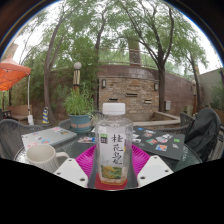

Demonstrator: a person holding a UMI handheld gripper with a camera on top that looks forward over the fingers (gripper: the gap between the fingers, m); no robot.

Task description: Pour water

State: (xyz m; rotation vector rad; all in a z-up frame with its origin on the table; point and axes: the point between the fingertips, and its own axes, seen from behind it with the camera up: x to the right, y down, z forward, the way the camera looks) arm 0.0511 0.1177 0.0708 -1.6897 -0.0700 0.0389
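The gripper (113, 168) has its 2 fingers close around a clear plastic bottle (115, 140) with a white cap and a green label; both pink pads (89, 158) press its sides, so it is held upright between them; just left of the fingers stands a white mug (44, 156) on the round table (170, 150); beyond the bottle, a potted plant (78, 105) and a brick wall (130, 88).

You've got a clear plastic bottle (115, 145) standing upright between the fingers, white cap on, green-and-white label with dark characters facing you, liquid inside. A white mug (43, 157) sits on the table just beside it, handle toward the bottle.
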